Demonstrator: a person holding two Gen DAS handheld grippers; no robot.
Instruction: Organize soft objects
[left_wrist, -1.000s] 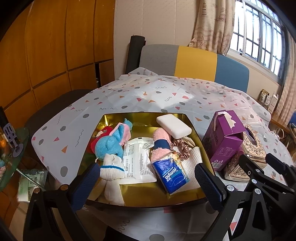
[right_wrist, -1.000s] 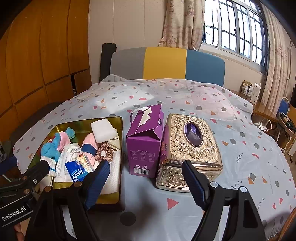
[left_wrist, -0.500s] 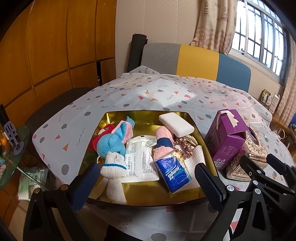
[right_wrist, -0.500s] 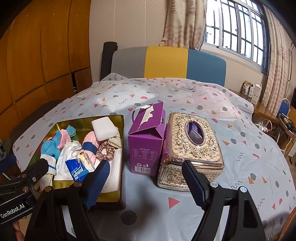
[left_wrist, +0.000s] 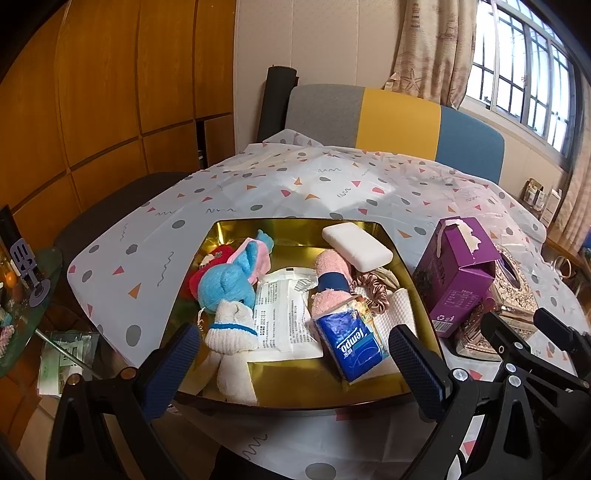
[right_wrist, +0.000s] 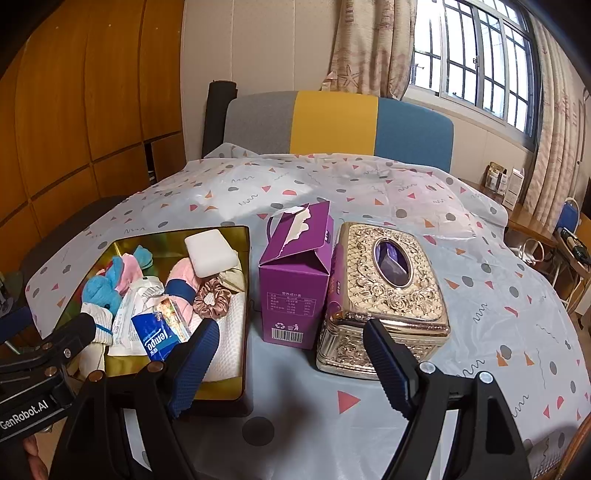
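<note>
Soft things heaped in the gold tray (left_wrist: 236, 230); both grippers hover with jaws wide, holding nothing.
Sorted or awaiting sorting (either fits): left gripper (left_wrist: 295, 350) faces the tray, right gripper (right_wrist: 290, 341) the purple carton (right_wrist: 295, 273).

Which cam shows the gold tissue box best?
Right wrist. The gold tissue box shows whole there: embossed lid, oval opening, front wall, beside the purple carton. In the left wrist view the purple carton and the other hand-held gripper hide most of it; only a sliver shows.
</note>
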